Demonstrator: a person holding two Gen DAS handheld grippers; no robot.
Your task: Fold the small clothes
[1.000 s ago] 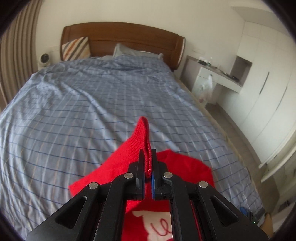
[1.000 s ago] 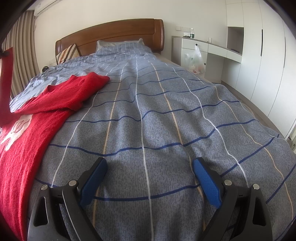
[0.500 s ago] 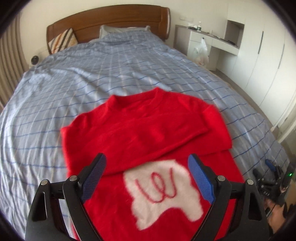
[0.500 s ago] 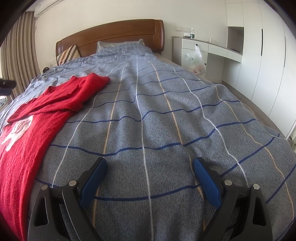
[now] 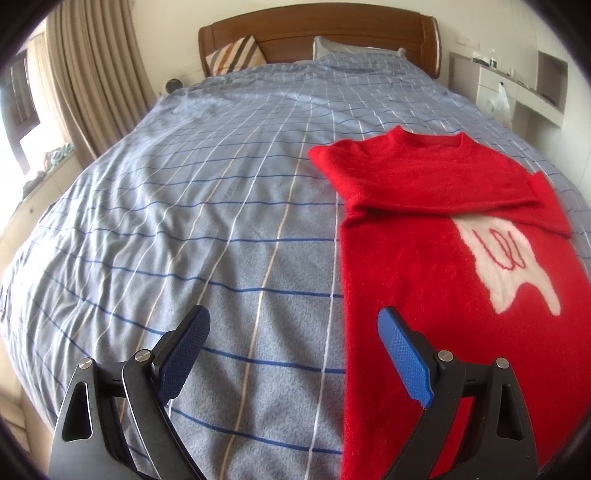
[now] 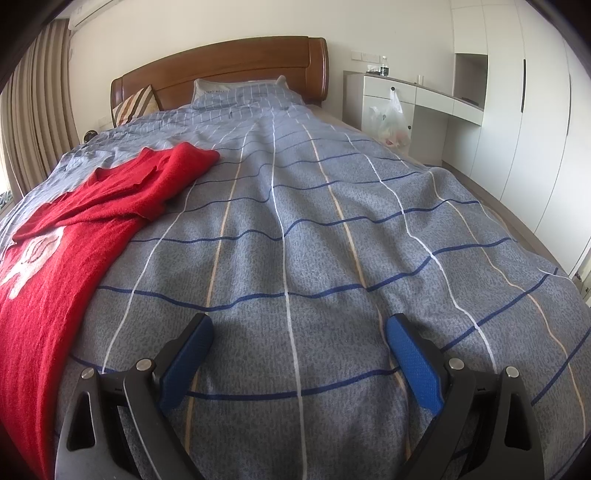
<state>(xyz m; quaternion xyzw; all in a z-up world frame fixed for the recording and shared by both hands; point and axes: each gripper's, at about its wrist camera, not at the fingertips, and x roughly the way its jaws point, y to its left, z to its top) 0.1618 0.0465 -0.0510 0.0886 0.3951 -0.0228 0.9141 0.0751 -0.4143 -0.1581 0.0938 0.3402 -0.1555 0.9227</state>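
Observation:
A small red sweater (image 5: 436, 266) with a white patch on its chest lies flat on the blue checked bedspread (image 5: 207, 206), both sleeves folded across the chest. My left gripper (image 5: 291, 354) is open and empty, low over the bedspread at the sweater's left edge, its right finger over the red cloth. In the right wrist view the sweater (image 6: 62, 254) lies to the left. My right gripper (image 6: 299, 358) is open and empty over bare bedspread to the right of it.
A wooden headboard (image 5: 317, 33) with pillows stands at the far end. Curtains (image 5: 88, 81) hang on the left. A white desk (image 6: 413, 99) with a hanging plastic bag (image 6: 391, 125) and white wardrobes (image 6: 524, 122) line the right side of the room.
My left gripper let go of the red sleeve, which now lies folded across the chest, opened, and moved left and down to the sweater's left edge. My right gripper stayed put.

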